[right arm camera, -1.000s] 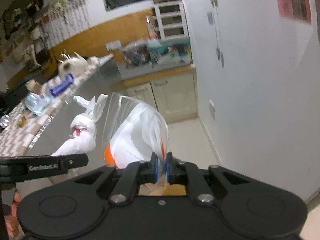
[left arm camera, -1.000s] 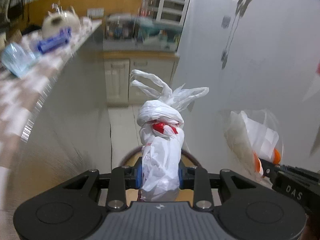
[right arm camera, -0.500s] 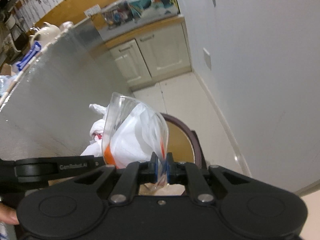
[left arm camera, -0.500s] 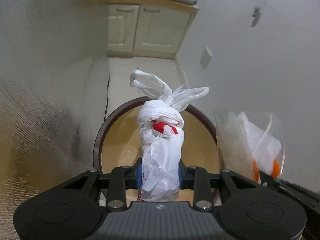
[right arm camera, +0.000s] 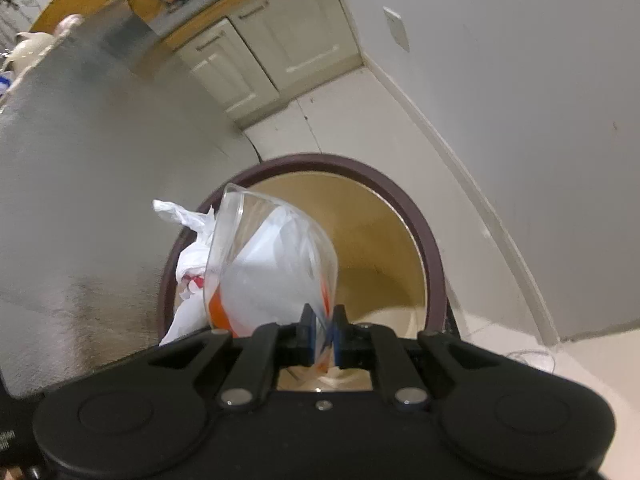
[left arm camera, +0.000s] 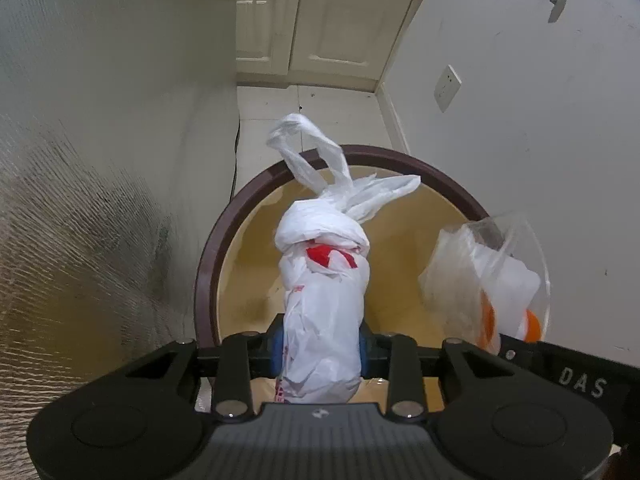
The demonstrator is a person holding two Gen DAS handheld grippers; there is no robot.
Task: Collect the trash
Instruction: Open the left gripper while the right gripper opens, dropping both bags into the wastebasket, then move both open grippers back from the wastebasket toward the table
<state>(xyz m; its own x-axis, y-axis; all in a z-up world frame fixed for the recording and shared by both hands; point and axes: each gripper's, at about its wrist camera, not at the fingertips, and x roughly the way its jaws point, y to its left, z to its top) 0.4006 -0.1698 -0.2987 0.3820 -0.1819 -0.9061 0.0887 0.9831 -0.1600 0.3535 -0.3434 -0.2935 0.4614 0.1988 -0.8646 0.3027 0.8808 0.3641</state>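
Jaws of the left gripper (left arm camera: 319, 350) are opening around a knotted white bag (left arm camera: 322, 304) above the brown-rimmed bin (left arm camera: 208, 264); beside it, the right gripper (right arm camera: 323, 334) pinches a clear bag (right arm camera: 276, 276) nearly shut. Bags could catch the rim and spill outside

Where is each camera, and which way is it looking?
Left wrist: on the left gripper, looking steeply down into the bin; its jaws, now opening, have the white bag between them; the right gripper's edge shows.
Right wrist: on the right gripper, looking down at the bin; its own fingers pinch the clear bag.
Both see the bin, both bags, the cupboards and the wall socket.
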